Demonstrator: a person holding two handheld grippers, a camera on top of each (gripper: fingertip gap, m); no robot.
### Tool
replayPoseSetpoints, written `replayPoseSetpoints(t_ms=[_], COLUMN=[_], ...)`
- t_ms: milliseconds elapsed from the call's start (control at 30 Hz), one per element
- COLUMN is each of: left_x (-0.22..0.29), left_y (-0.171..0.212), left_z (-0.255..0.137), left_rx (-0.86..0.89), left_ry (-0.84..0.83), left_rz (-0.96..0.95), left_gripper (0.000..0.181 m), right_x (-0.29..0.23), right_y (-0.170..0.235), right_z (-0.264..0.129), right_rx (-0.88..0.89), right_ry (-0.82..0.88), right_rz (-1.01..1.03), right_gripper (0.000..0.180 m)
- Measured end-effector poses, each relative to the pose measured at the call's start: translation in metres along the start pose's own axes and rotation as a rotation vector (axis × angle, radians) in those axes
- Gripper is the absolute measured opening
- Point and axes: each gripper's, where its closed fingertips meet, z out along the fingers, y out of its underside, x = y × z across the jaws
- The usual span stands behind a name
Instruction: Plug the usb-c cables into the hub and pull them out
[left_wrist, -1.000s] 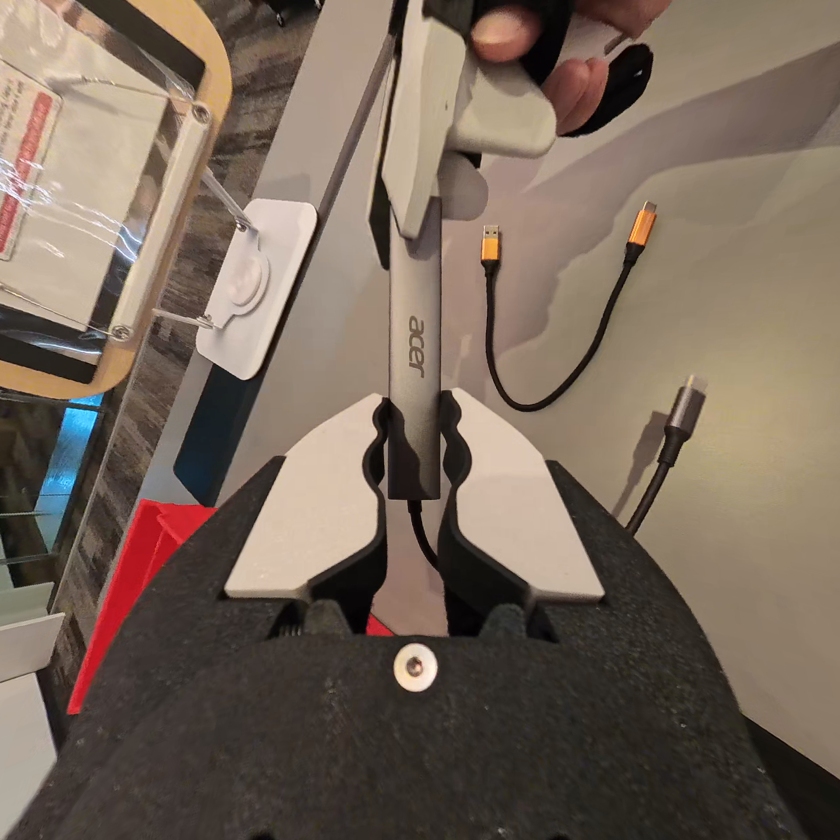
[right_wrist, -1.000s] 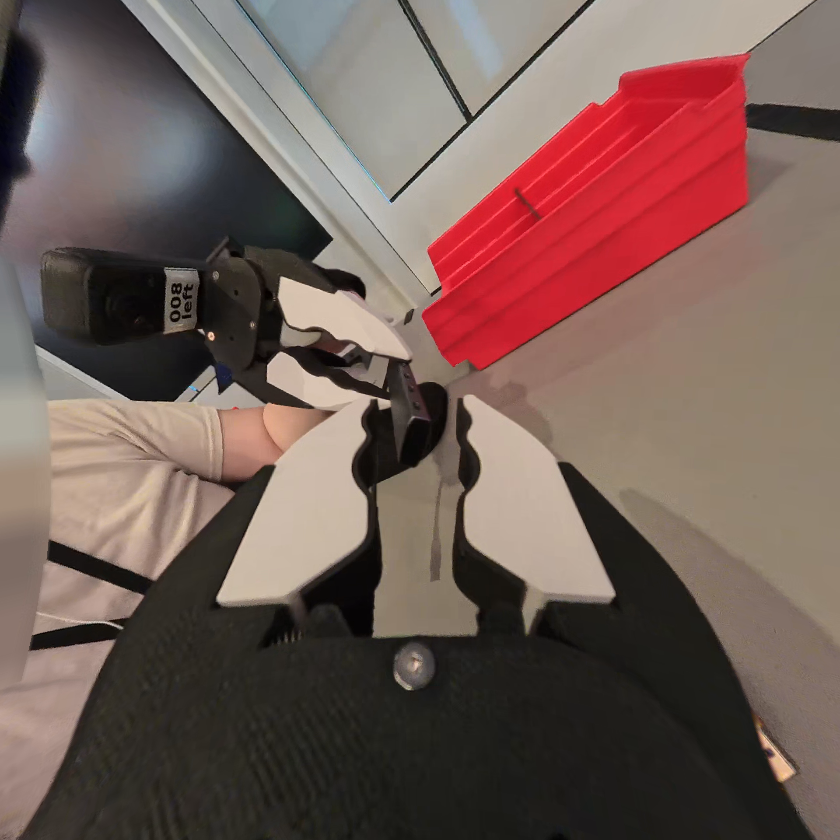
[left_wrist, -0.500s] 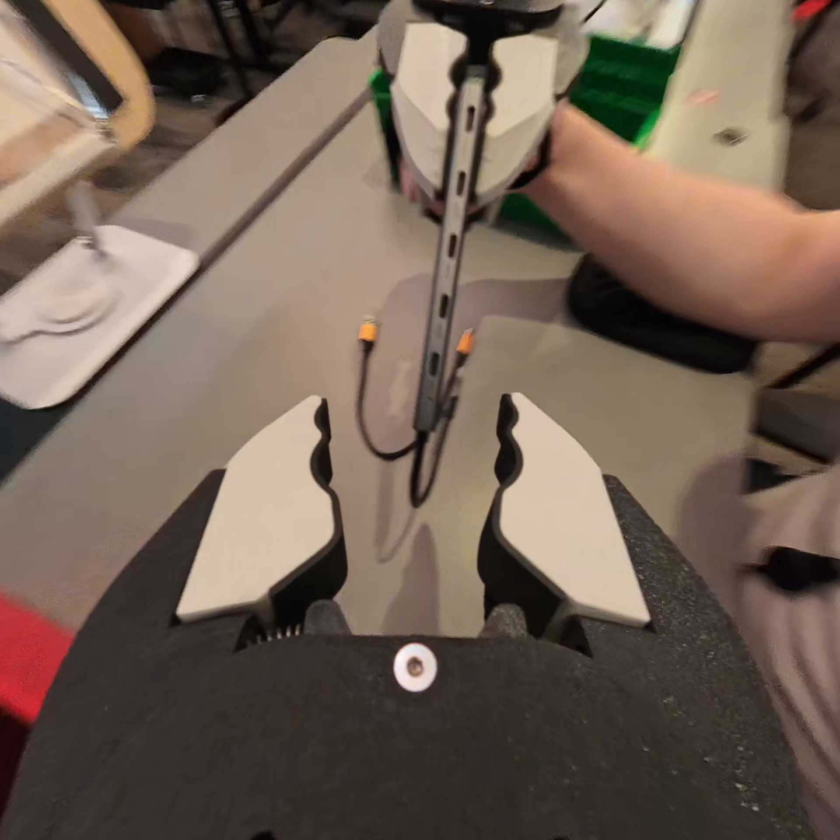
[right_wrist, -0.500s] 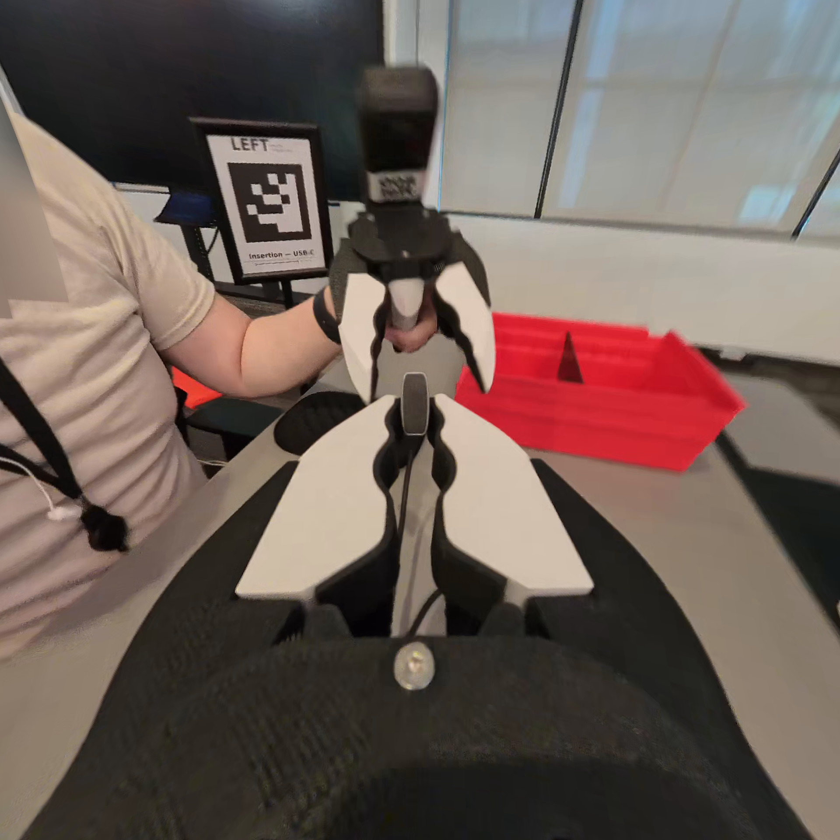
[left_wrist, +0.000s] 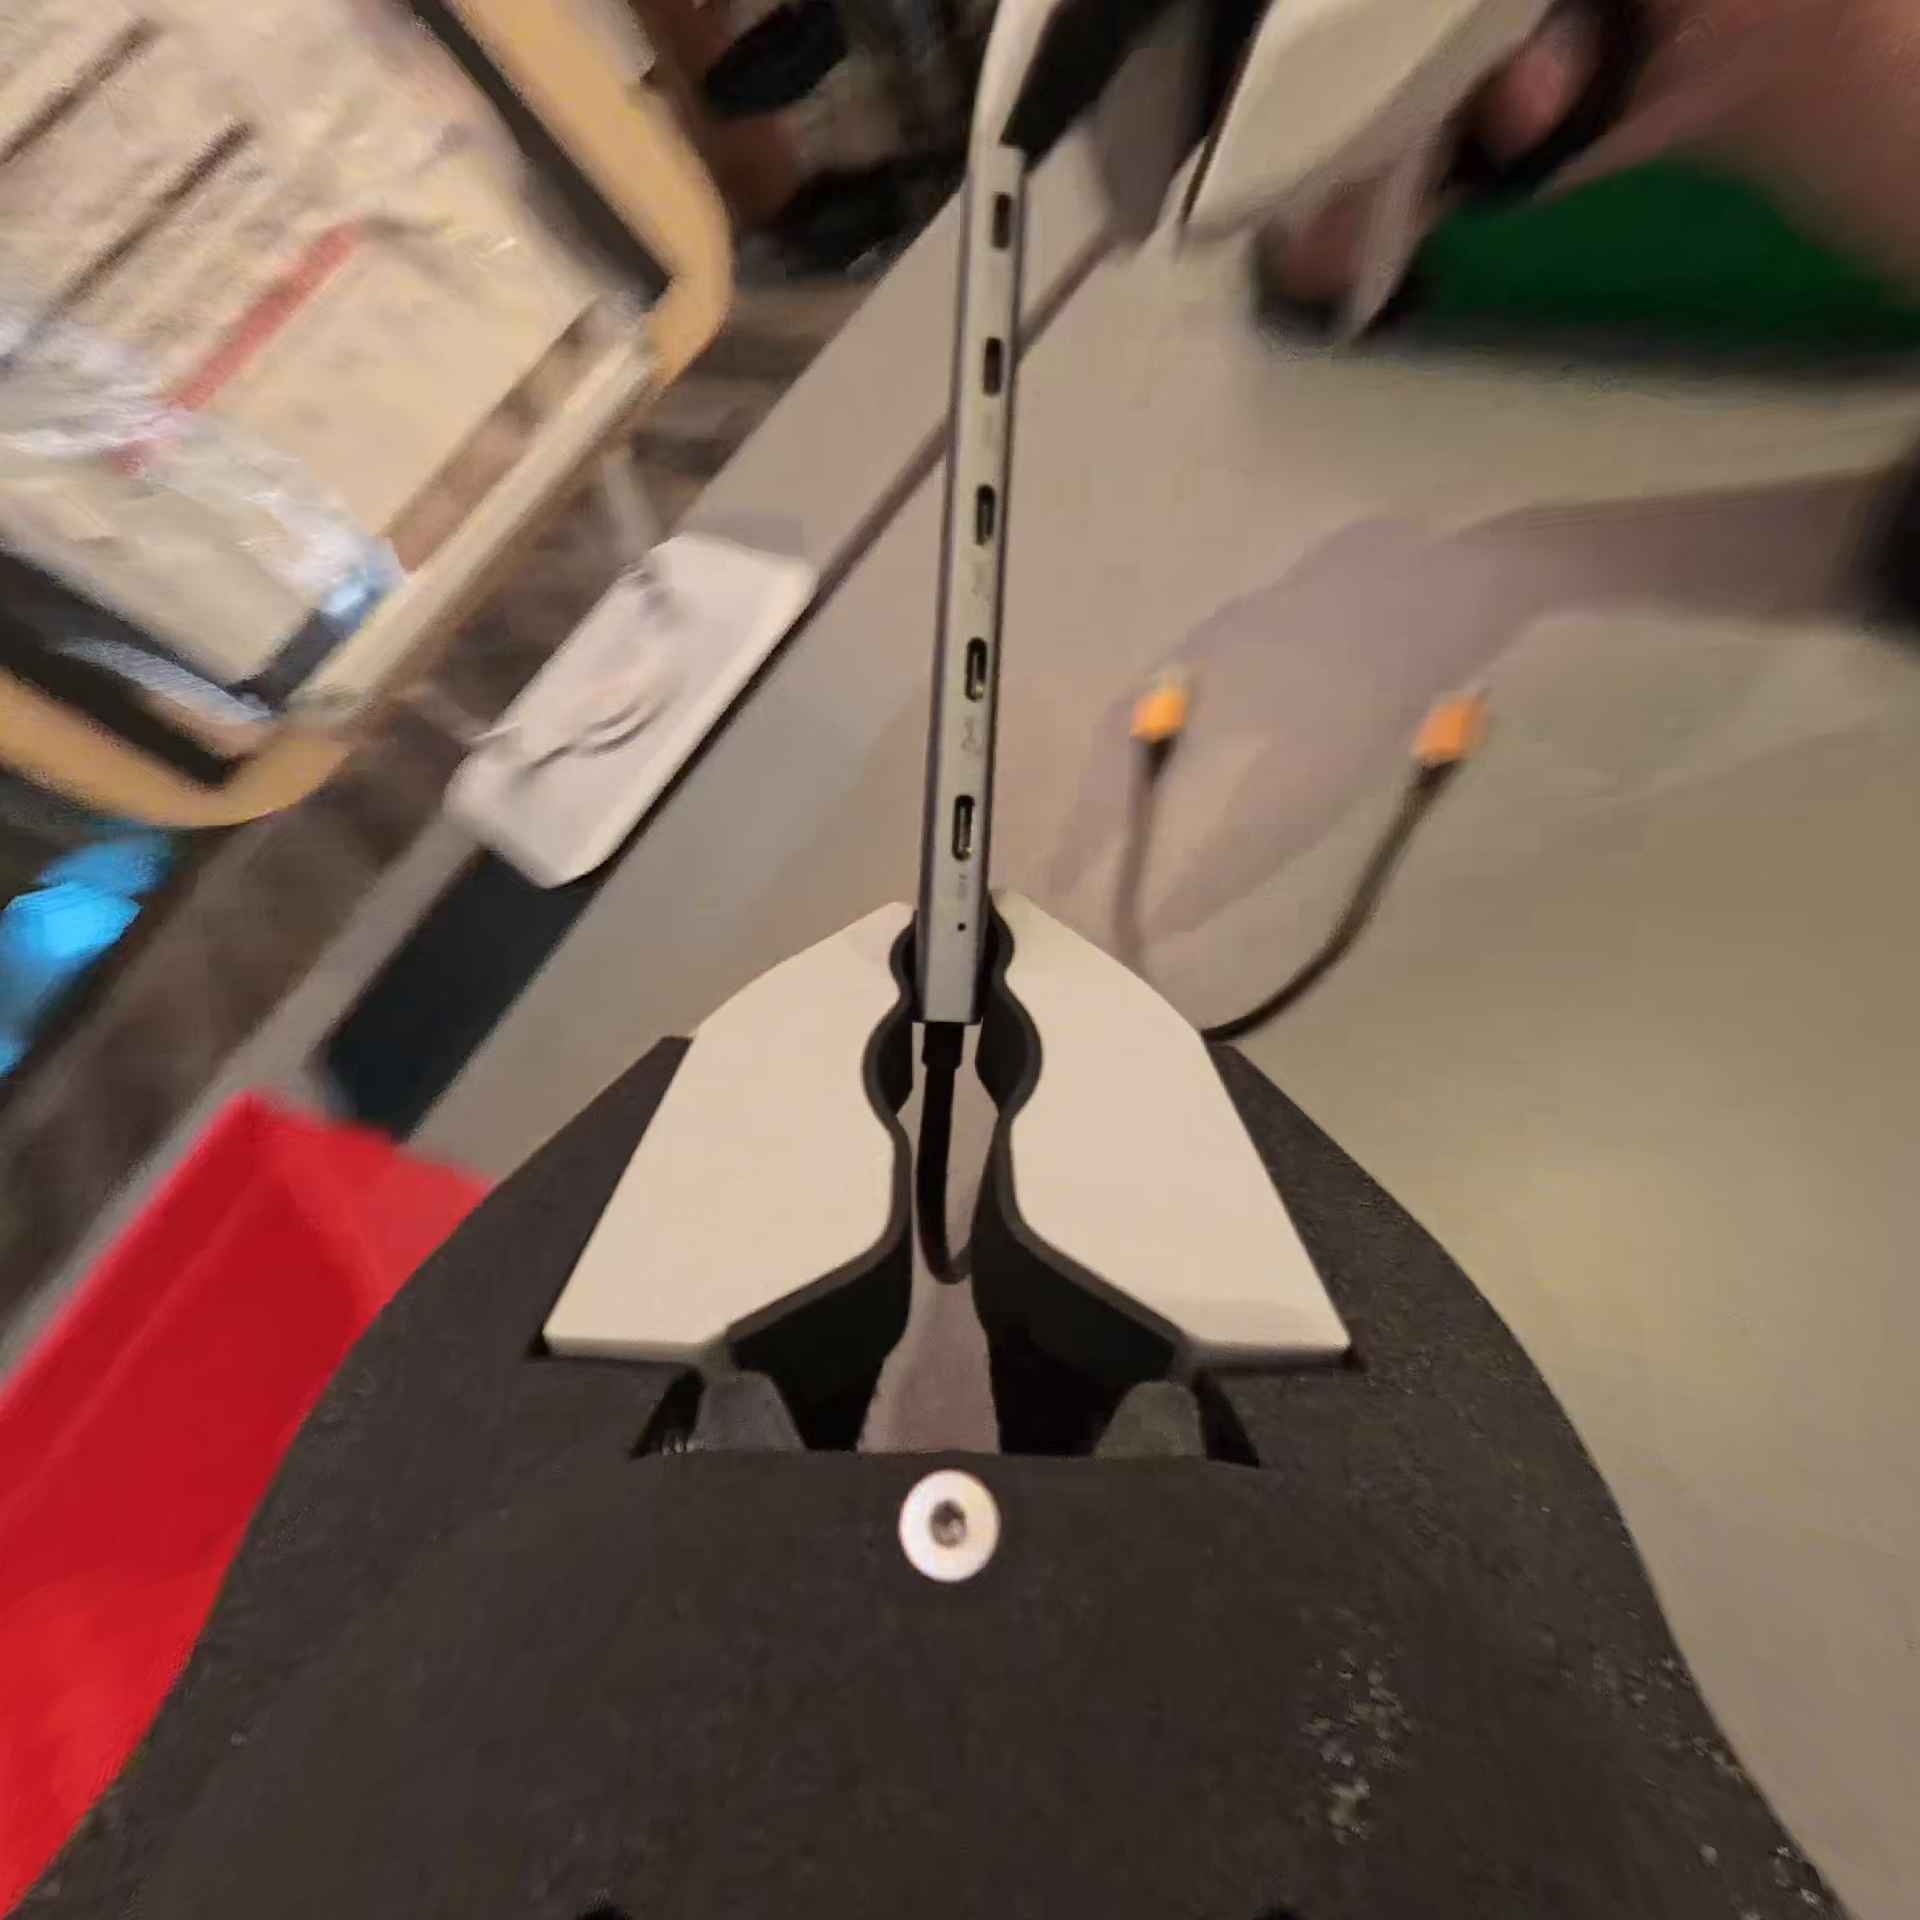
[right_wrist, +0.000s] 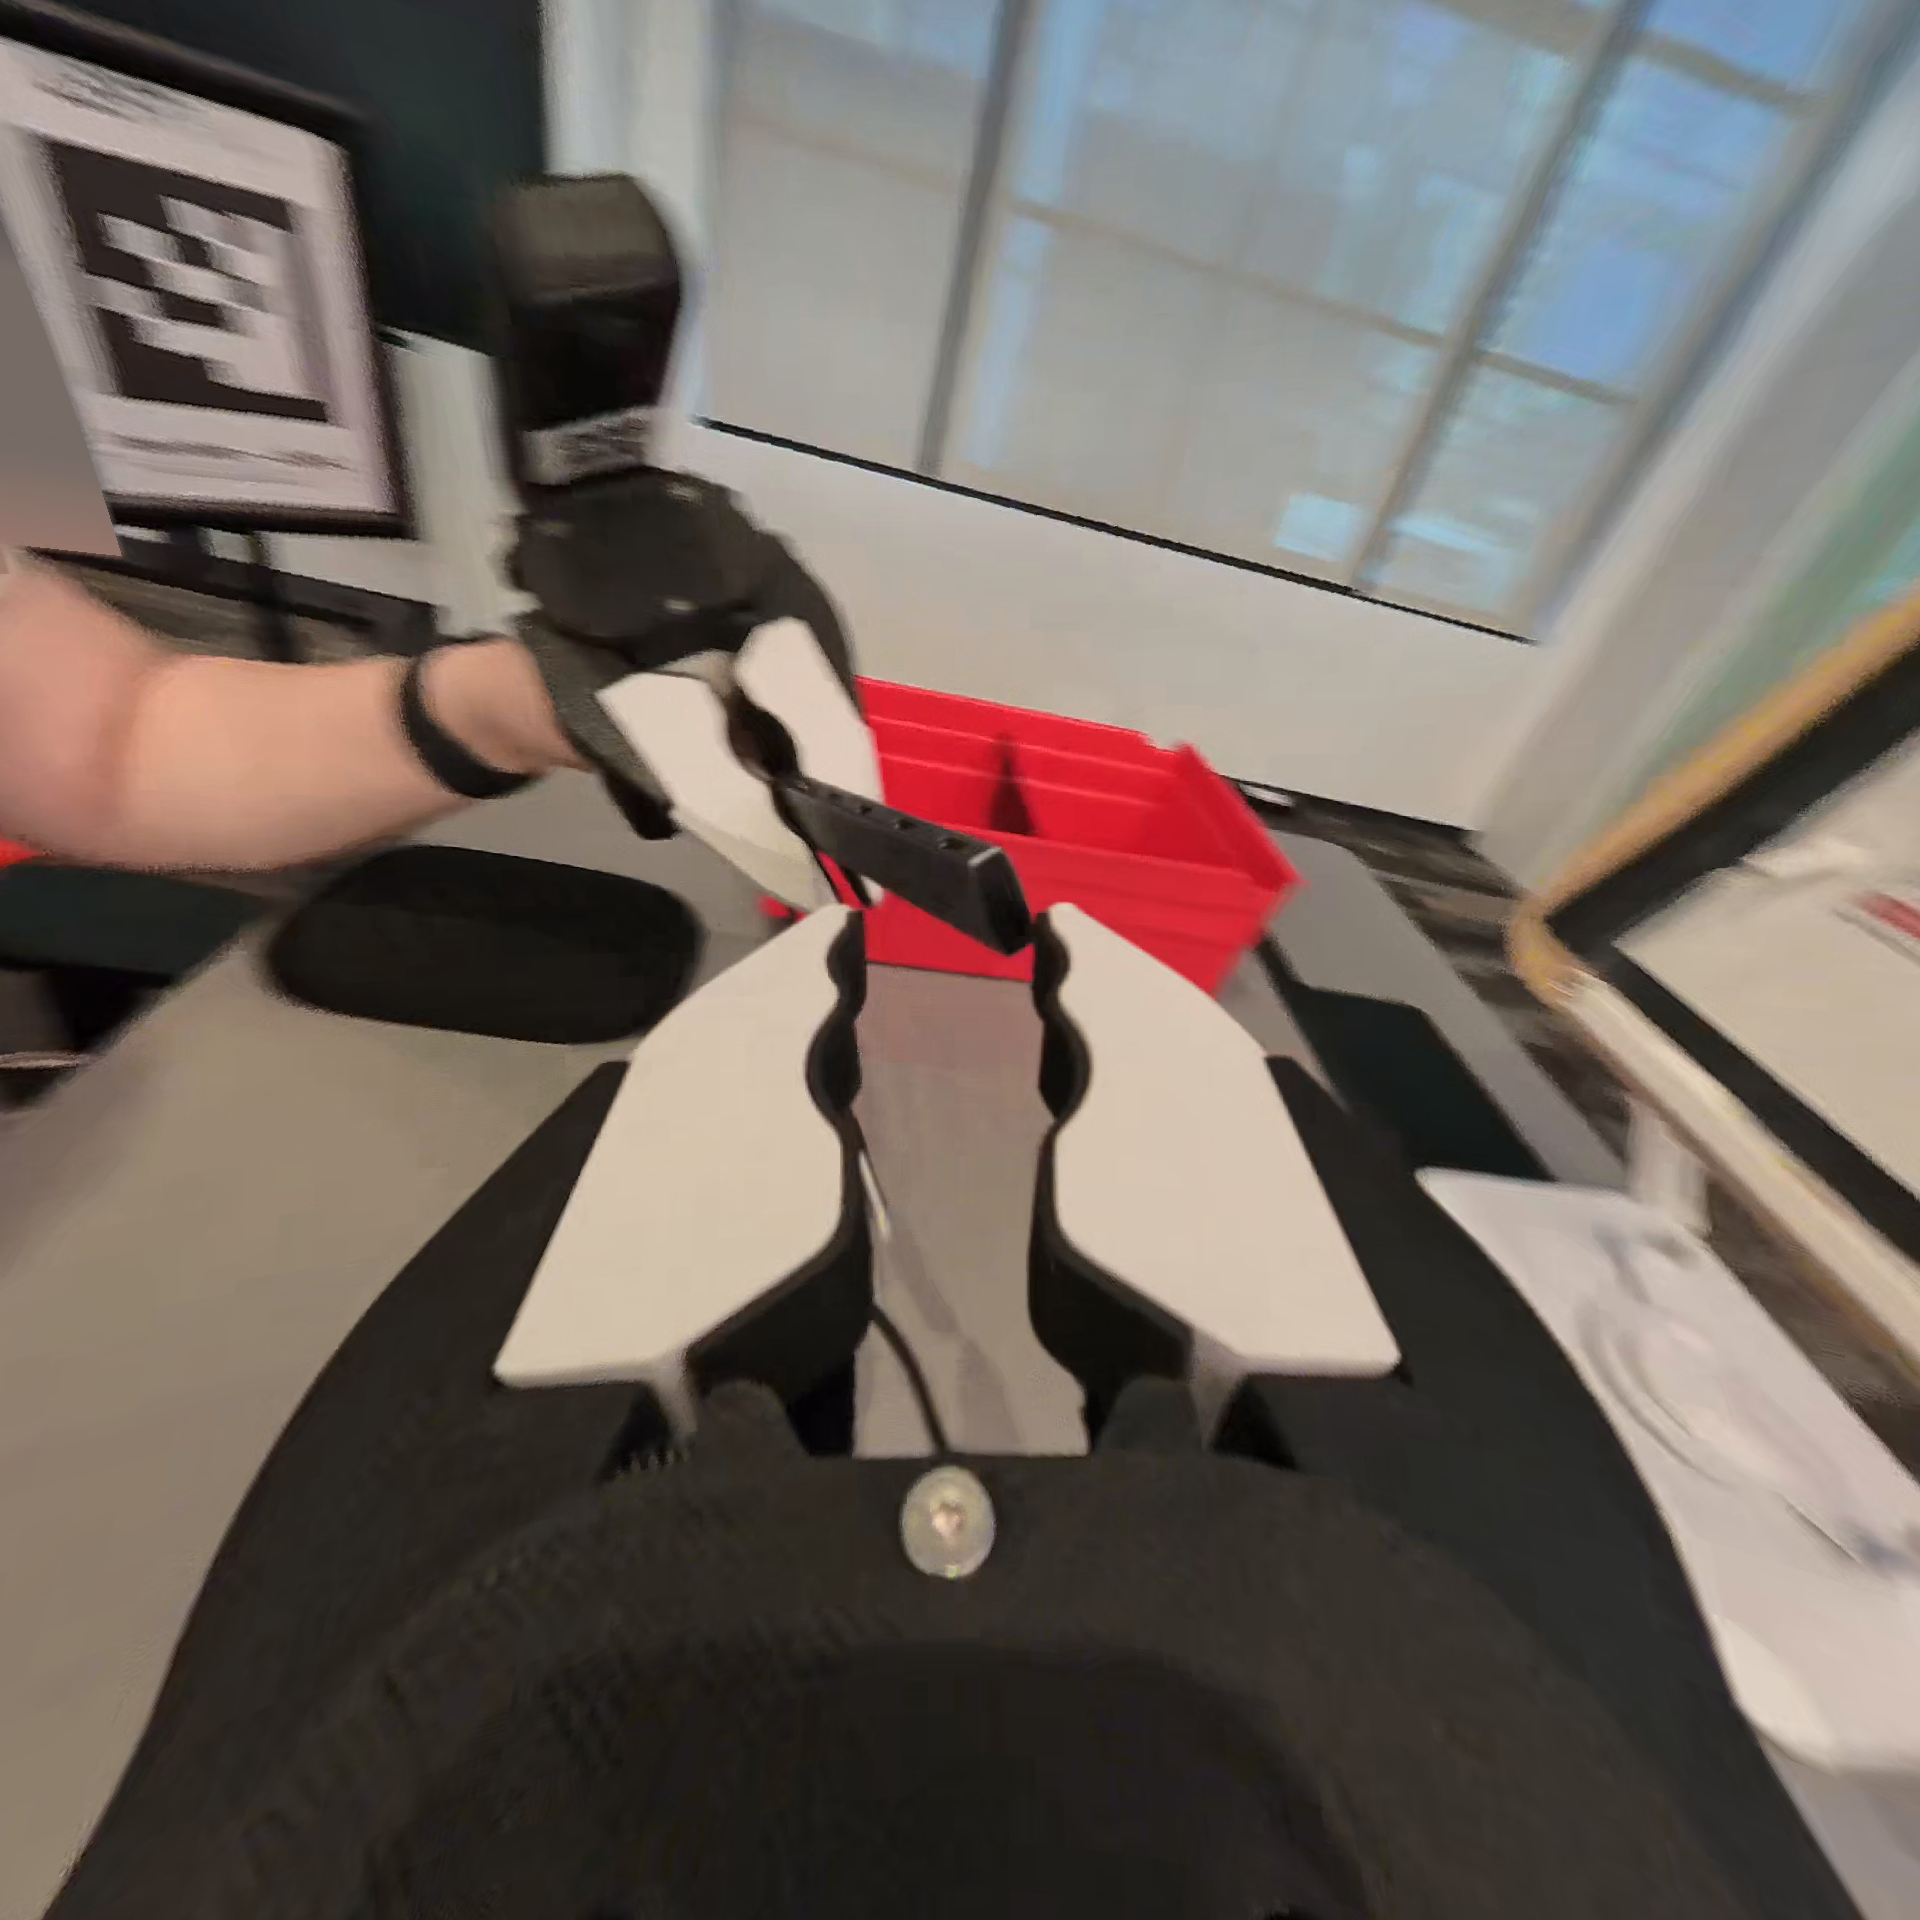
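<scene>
My left gripper (left_wrist: 951, 935) is shut on the near end of the grey hub (left_wrist: 982, 540), which sticks out ahead with its row of ports facing me. The hub's own black cable (left_wrist: 940, 1164) hangs back between my fingers. In the right wrist view the left gripper (right_wrist: 805, 805) holds the hub (right_wrist: 914, 852) out toward my right gripper (right_wrist: 945, 925), which is open, with the hub's free end just at its tips. The right gripper (left_wrist: 1143, 135) shows blurred at the top of the left view. A black cable with orange plugs (left_wrist: 1449, 727) lies on the grey table (left_wrist: 1558, 1039).
A red bin (right_wrist: 1091, 831) stands on the table behind the hub and also shows at my left (left_wrist: 156, 1351). A white stand base (left_wrist: 634, 717) holds a wood-framed sign (left_wrist: 312, 364) by the table edge. A black pad (right_wrist: 478, 935) lies under the person's arm (right_wrist: 208, 758). The left gripper's tips are roughly 10 cm from the right gripper's.
Half a second ago the right gripper held the hub and the left was open. Now the left has shut on the hub's cable end and the right has let go and opened.
</scene>
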Motion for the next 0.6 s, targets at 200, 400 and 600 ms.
replayPoseSetpoints(t_ms=[200,400,600], left_x=[-0.042,-0.025,-0.007], left_y=[0.055,0.103,0.130], left_z=[0.026,0.054,0.063], left_rx=[-0.330,-0.511,-0.563], left_ry=[-0.330,-0.242,-0.115], left_rz=[0.338,0.549,0.475], left_gripper=[0.007,0.007,0.007], right_x=[0.036,0.040,0.047], right_y=[0.003,-0.012,-0.016], right_z=[-0.028,-0.055,-0.075], right_rx=[-0.181,-0.204,-0.215], right_ry=[0.255,0.336,0.387], right_rz=[-0.061,-0.137,-0.126], right_gripper=[0.035,0.036,0.035])
